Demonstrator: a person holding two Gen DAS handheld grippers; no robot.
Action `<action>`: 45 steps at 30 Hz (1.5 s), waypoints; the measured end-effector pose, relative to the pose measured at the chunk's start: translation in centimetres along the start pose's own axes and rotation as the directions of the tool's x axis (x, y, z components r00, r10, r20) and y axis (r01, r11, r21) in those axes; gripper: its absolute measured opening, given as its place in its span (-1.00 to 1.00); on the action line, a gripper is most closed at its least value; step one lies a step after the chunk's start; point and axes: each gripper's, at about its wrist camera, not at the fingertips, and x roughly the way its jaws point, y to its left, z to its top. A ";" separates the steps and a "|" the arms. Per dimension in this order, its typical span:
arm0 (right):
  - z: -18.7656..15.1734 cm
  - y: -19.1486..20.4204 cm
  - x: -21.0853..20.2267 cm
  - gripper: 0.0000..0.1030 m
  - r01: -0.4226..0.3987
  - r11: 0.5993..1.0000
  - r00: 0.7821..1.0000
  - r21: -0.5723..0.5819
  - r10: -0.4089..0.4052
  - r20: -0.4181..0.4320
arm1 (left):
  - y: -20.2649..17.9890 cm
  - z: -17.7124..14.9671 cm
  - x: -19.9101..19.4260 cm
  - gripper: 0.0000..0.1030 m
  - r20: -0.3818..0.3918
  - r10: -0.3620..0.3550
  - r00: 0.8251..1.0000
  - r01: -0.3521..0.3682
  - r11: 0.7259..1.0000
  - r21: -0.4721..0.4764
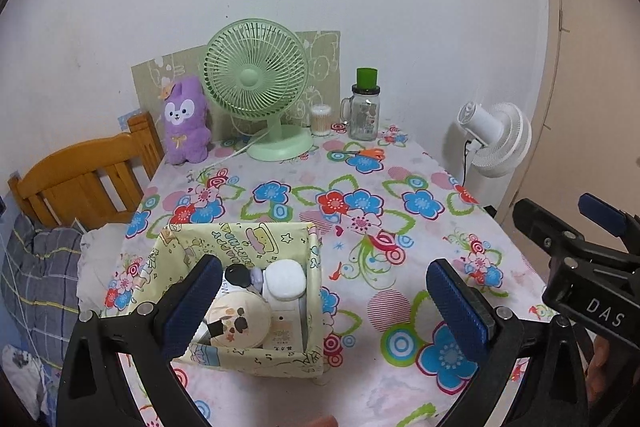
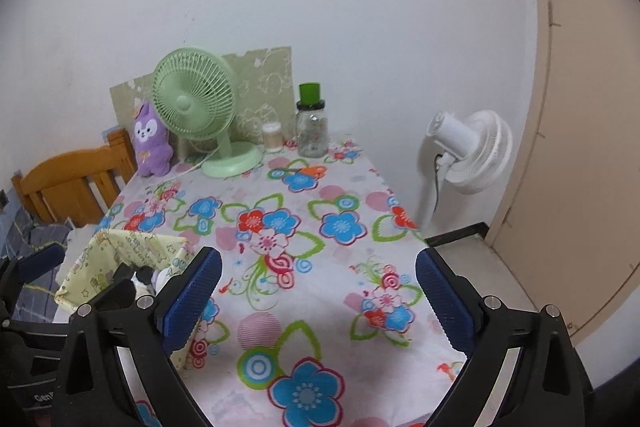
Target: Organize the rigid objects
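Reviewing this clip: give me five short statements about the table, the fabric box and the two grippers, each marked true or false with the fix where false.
1. Both grippers are open and hold nothing. True: the left gripper and the right gripper each show their fingers spread wide over the tablecloth.
2. The yellow fabric box is empty. False: it holds several items, among them a round compact and a white case.
3. The orange-handled scissors lie inside the box. False: they lie on the tablecloth near the glass jar.
4. The green fan stands at the far end beside the purple plush. True.
5. The jar has a red lid. False: it is green.
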 end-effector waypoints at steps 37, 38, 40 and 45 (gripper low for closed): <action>-0.7 0.2 -3.7 0.98 0.023 1.000 0.996 0.002 -0.023 0.082 | 0.2 -0.3 -3.6 0.99 0.074 -0.018 0.997 0.020 0.999 -0.031; -0.7 0.2 -3.7 0.98 0.022 1.000 0.996 0.002 -0.022 0.083 | 0.2 -0.3 -3.6 0.99 0.074 -0.018 0.997 0.020 0.999 -0.031; -0.6 0.3 -3.6 0.98 0.023 1.000 0.996 0.002 -0.023 0.084 | 0.3 -0.3 -3.6 1.00 0.072 -0.017 0.997 0.019 0.999 -0.034; -0.4 0.4 -3.5 0.98 0.019 1.000 0.996 0.018 -0.021 0.083 | 0.4 -0.2 -3.6 0.99 0.072 -0.016 0.997 0.019 0.999 -0.038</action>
